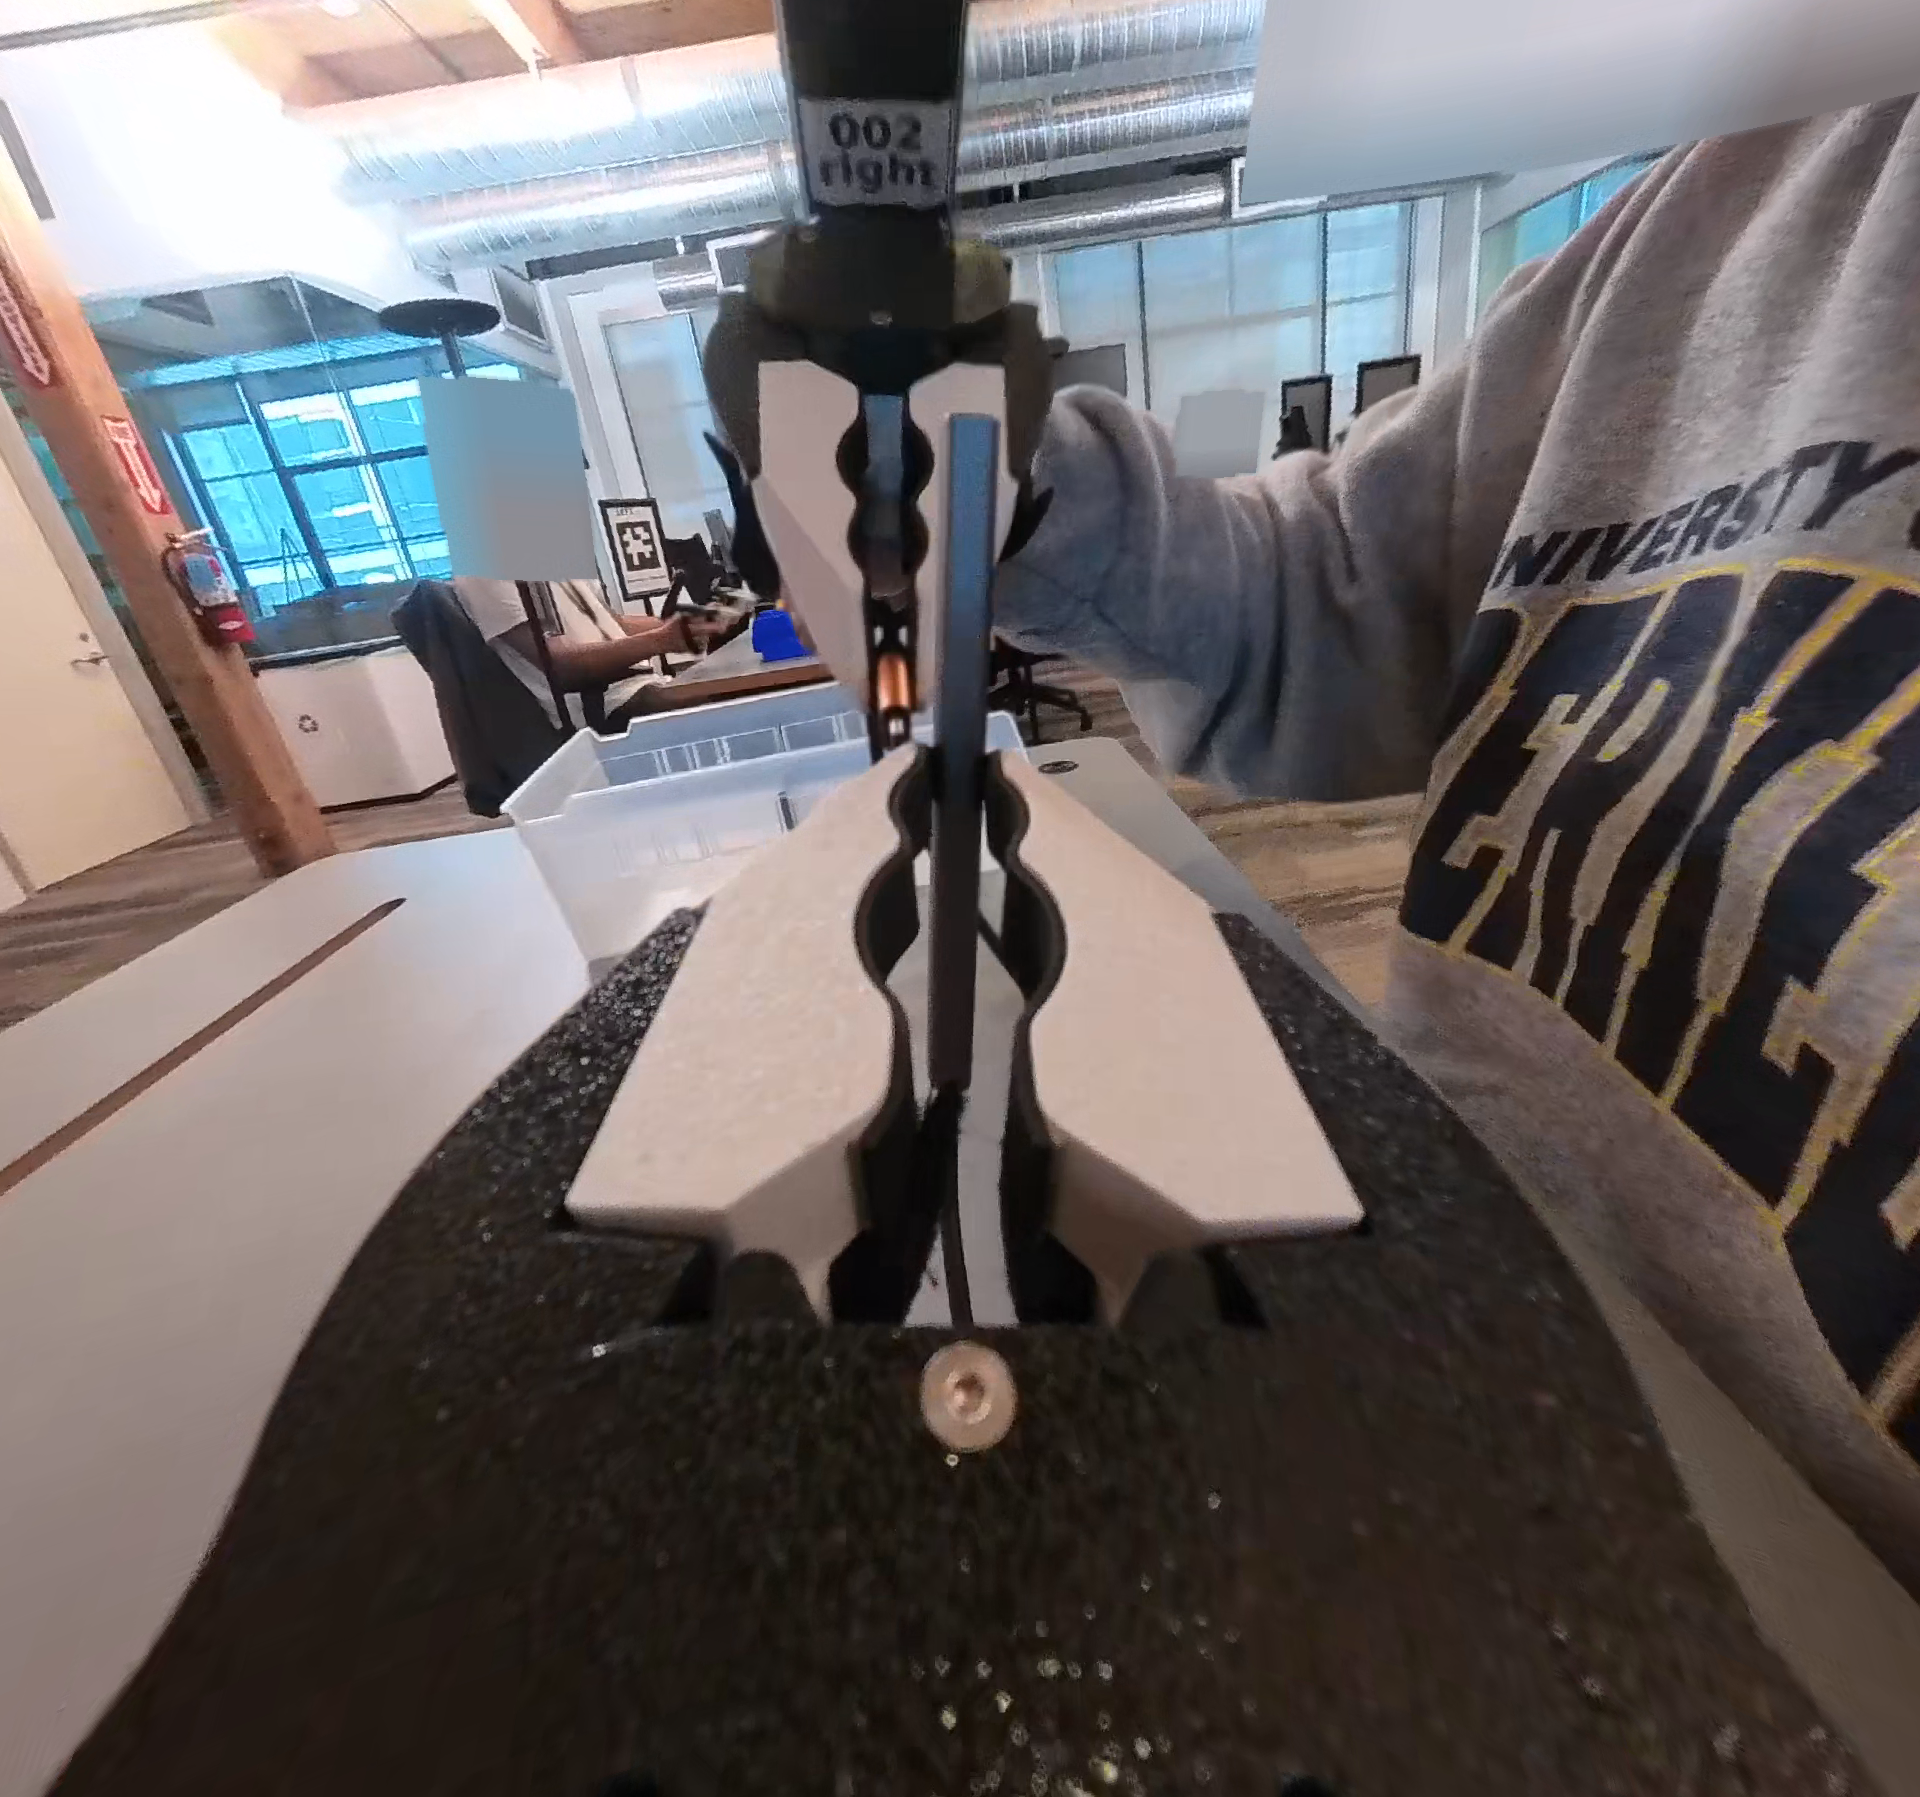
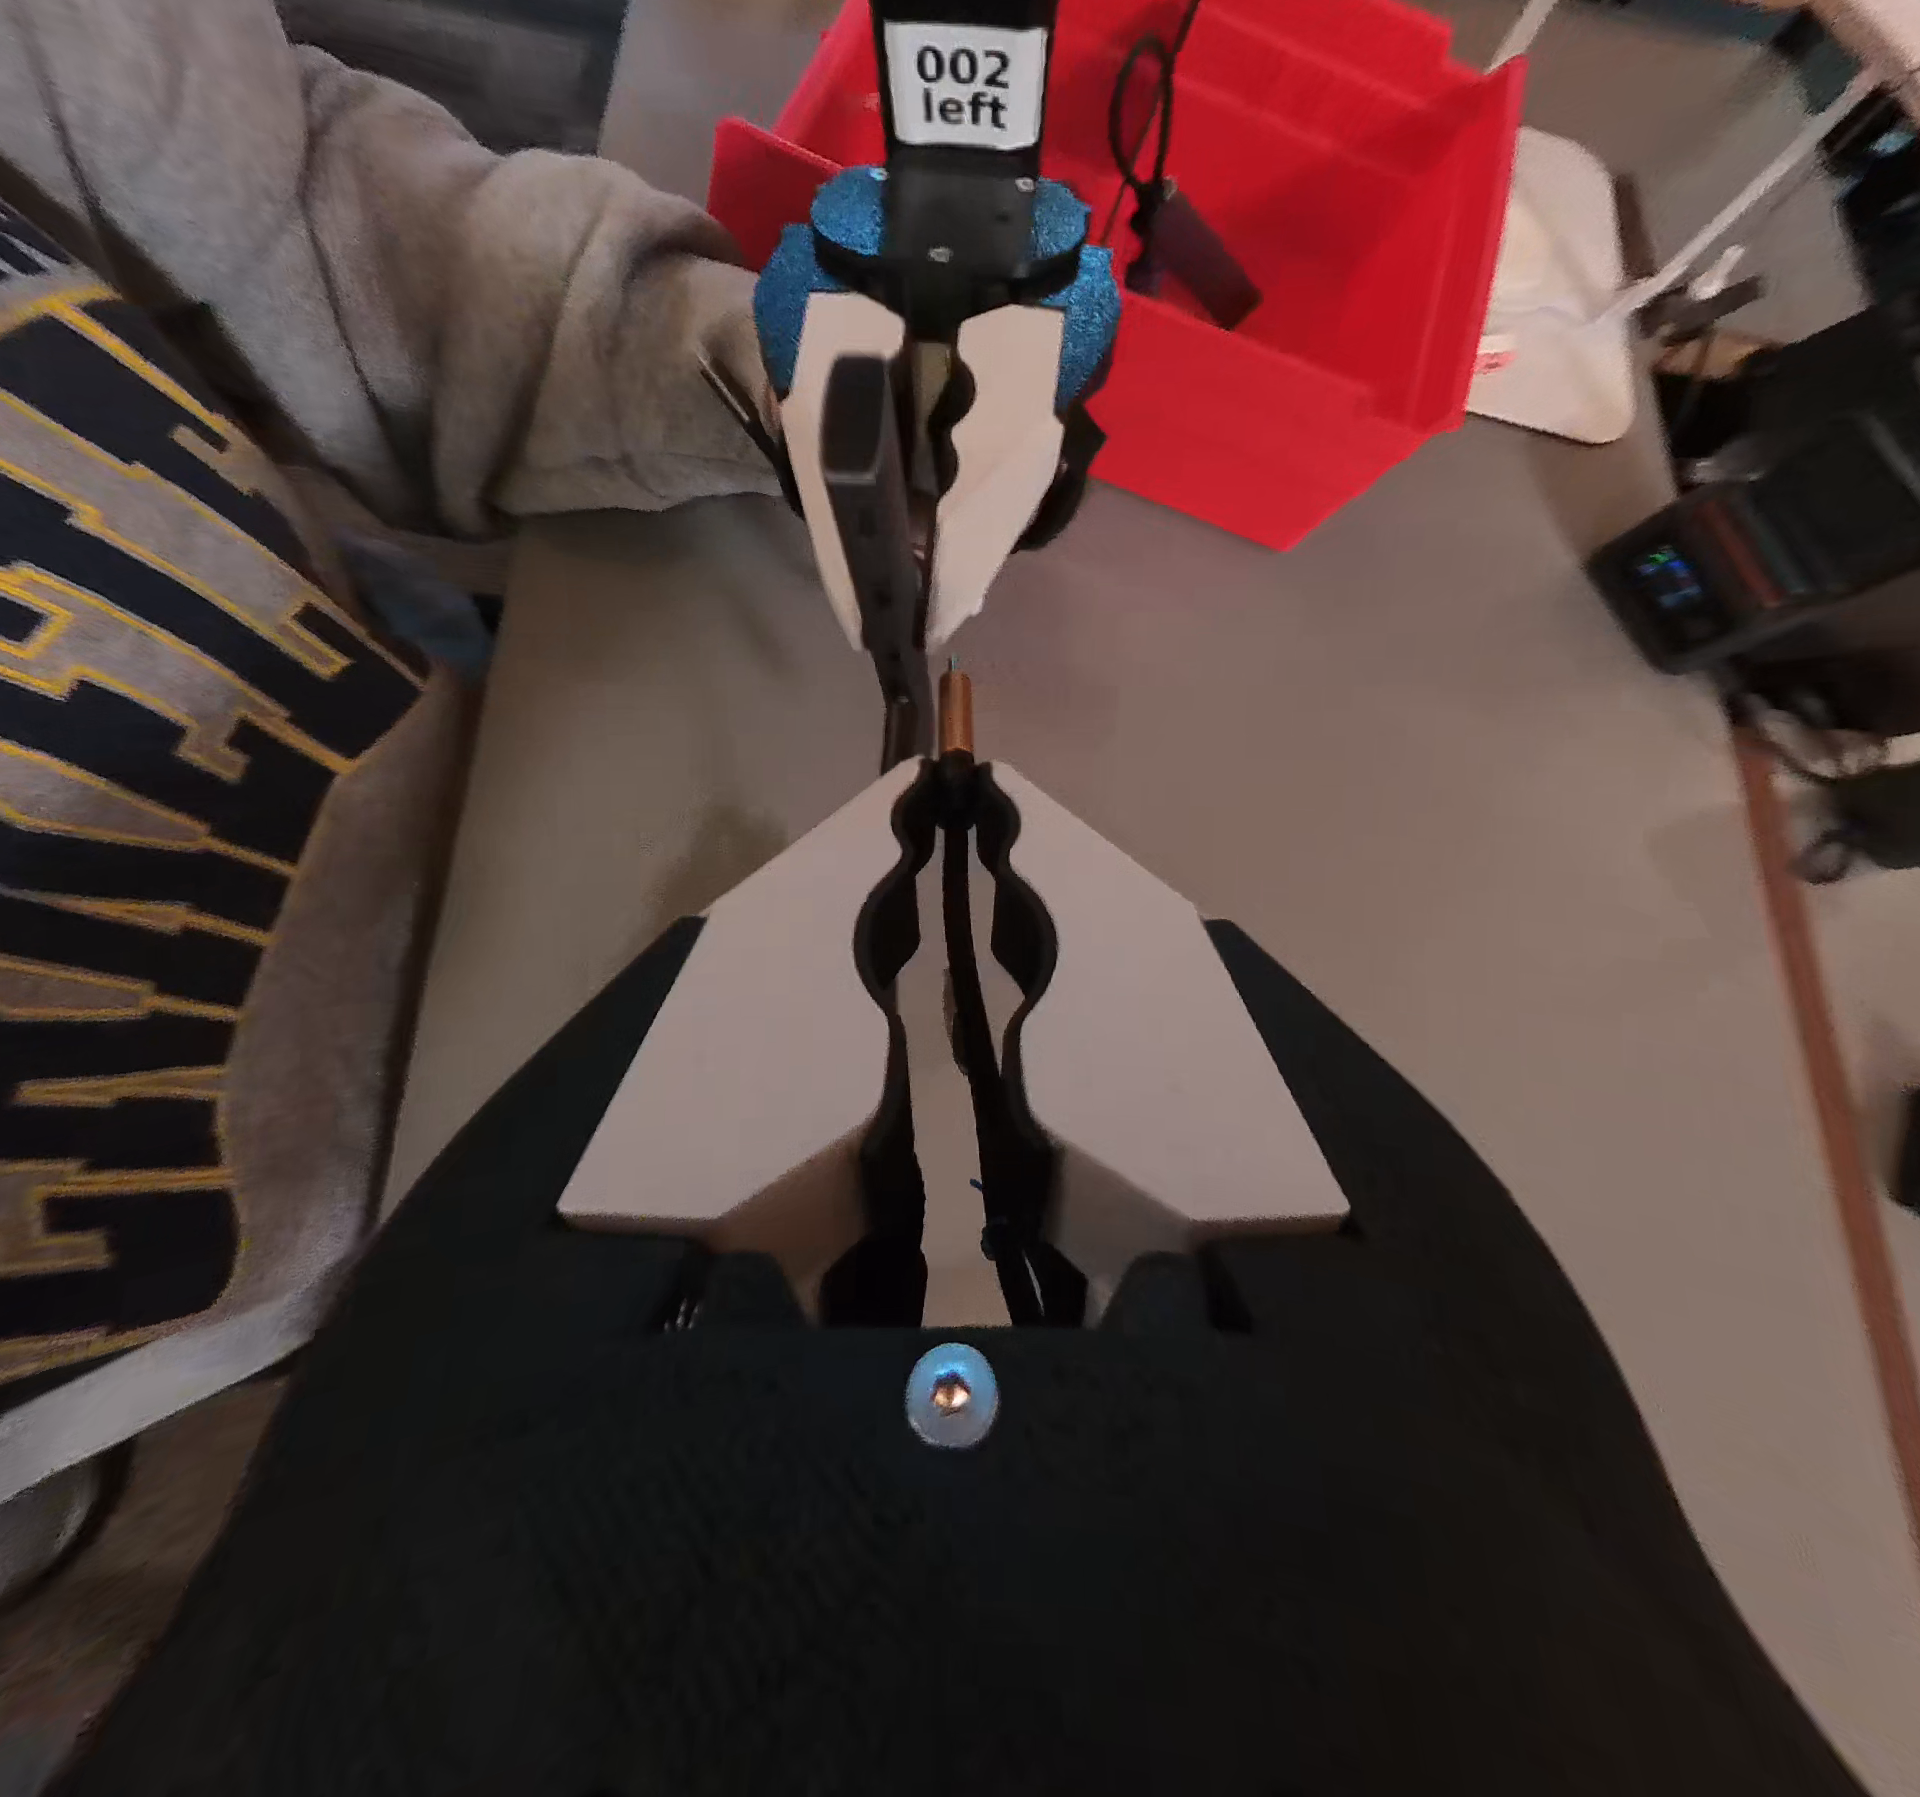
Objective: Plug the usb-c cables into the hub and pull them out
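My left gripper (image 1: 958,760) is shut on a flat dark hub (image 1: 961,708), held on edge and sticking out past the fingertips. My right gripper (image 2: 951,765) is shut on a black cable (image 2: 971,968) just behind its copper-coloured plug (image 2: 954,719). The two grippers face each other above the table. In the right wrist view the left gripper (image 2: 914,630) holds the hub (image 2: 857,469). The plug tip lies close beside the hub's near end, outside its ports. In the left wrist view the right gripper (image 1: 894,646) and plug (image 1: 894,687) sit just left of the hub.
A red bin (image 2: 1299,417) behind the left gripper holds another dark hub with a cable (image 2: 1184,261). A white tray (image 1: 675,812) stands past the table edge. A person's grey sleeve (image 1: 1299,584) is close by. Dark equipment (image 2: 1766,563) sits at the right.
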The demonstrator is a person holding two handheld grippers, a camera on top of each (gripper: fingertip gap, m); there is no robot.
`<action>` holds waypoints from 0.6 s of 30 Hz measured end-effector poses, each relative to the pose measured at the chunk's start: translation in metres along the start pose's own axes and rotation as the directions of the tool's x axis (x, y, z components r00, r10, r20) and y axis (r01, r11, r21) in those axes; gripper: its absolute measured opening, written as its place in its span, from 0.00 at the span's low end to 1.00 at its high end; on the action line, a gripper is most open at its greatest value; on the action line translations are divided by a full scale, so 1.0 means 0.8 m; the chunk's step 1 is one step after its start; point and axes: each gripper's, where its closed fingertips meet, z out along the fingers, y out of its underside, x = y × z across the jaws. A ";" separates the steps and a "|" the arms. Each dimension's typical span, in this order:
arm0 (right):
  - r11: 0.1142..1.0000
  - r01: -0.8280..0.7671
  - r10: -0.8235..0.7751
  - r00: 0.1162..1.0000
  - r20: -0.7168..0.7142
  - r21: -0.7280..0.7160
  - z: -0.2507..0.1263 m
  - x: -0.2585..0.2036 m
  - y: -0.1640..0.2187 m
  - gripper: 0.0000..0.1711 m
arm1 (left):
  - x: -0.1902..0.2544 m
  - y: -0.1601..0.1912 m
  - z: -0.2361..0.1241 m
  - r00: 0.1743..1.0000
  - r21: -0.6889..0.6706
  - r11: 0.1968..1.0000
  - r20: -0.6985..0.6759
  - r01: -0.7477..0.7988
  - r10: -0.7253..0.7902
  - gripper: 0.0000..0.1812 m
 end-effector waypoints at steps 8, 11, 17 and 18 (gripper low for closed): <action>0.997 -0.043 0.043 0.999 0.007 0.062 -0.013 -0.006 -0.012 0.03 | -0.006 -0.020 0.001 0.999 0.086 0.996 0.029 0.023 -0.025 0.04; 0.992 -0.043 0.047 0.998 -0.030 0.122 -0.020 -0.007 -0.017 0.03 | -0.007 -0.027 0.003 0.998 0.141 0.989 0.032 0.042 -0.047 0.04; 0.983 -0.038 0.049 0.997 -0.056 0.177 -0.030 -0.013 -0.022 0.03 | 0.002 -0.040 0.014 1.000 0.159 0.987 0.012 0.023 -0.025 0.03; 0.983 -0.037 0.048 0.997 -0.058 0.181 -0.031 -0.014 -0.023 0.03 | 0.002 -0.042 0.015 1.000 0.161 0.987 0.011 0.019 -0.021 0.03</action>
